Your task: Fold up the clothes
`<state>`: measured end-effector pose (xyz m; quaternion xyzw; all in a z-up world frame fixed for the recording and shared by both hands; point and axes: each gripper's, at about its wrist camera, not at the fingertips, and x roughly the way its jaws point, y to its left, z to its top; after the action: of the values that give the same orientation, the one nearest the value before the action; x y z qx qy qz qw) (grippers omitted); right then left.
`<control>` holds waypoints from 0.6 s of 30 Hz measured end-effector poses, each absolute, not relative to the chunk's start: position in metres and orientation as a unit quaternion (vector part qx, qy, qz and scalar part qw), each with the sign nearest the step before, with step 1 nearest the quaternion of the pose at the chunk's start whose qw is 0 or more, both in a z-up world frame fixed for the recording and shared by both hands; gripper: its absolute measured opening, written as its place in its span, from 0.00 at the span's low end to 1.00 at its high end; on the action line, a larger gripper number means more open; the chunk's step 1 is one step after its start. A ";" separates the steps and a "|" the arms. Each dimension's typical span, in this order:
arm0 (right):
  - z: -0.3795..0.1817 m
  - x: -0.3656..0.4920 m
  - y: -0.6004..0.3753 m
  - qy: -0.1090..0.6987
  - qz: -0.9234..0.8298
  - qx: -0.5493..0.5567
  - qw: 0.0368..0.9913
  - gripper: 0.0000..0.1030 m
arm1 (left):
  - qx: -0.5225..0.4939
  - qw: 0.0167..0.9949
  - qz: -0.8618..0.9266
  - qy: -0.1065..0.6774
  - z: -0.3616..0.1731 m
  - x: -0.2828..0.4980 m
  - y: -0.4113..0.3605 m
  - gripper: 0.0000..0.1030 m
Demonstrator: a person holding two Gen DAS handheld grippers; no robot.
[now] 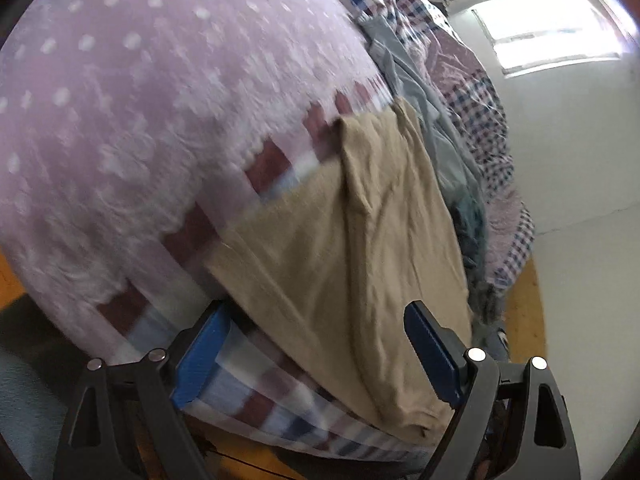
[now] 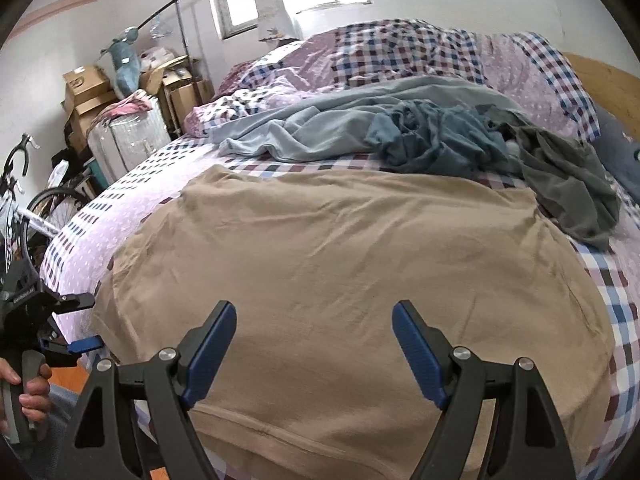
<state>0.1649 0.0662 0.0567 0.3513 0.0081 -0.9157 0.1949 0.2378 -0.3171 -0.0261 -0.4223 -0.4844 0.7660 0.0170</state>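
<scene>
A tan garment (image 2: 340, 264) lies spread flat on the checked bed sheet (image 2: 616, 312), its hem toward me. My right gripper (image 2: 314, 320) hovers open above its near part, with nothing between the blue pads (image 2: 208, 356). My left gripper (image 2: 86, 324), held by a hand (image 2: 28, 392), is at the garment's left edge. In the tilted, blurred left wrist view, the left gripper (image 1: 316, 344) is open. The tan garment (image 1: 352, 248) edge runs between its fingers (image 1: 432, 352), which do not grip it.
Behind the tan garment lies a heap: a light blue piece (image 2: 300, 136), a teal one (image 2: 432, 140) and a grey-green one (image 2: 572, 184). A bicycle (image 2: 24, 208), cardboard boxes (image 2: 86, 92) and a wrapped suitcase (image 2: 128, 140) stand left of the bed. A wooden headboard (image 2: 604, 80) is at right.
</scene>
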 end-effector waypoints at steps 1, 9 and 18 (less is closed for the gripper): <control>0.057 0.167 0.060 0.022 -0.917 0.347 0.197 0.81 | -0.419 0.027 0.767 -0.486 -0.025 0.237 -0.315 0.88; 0.047 0.195 0.005 0.144 -0.914 0.297 0.234 0.81 | -0.375 0.086 0.770 -0.509 -0.009 0.232 -0.315 0.82; 0.024 0.234 -0.079 0.213 -0.880 0.271 0.326 0.81 | -0.341 0.101 0.771 -0.528 0.003 0.231 -0.329 0.78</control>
<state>0.2337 -0.0792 0.0242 0.2709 0.2130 -0.8804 0.3257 0.2313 -0.3290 0.0032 -0.3408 -0.5279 0.7713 0.1011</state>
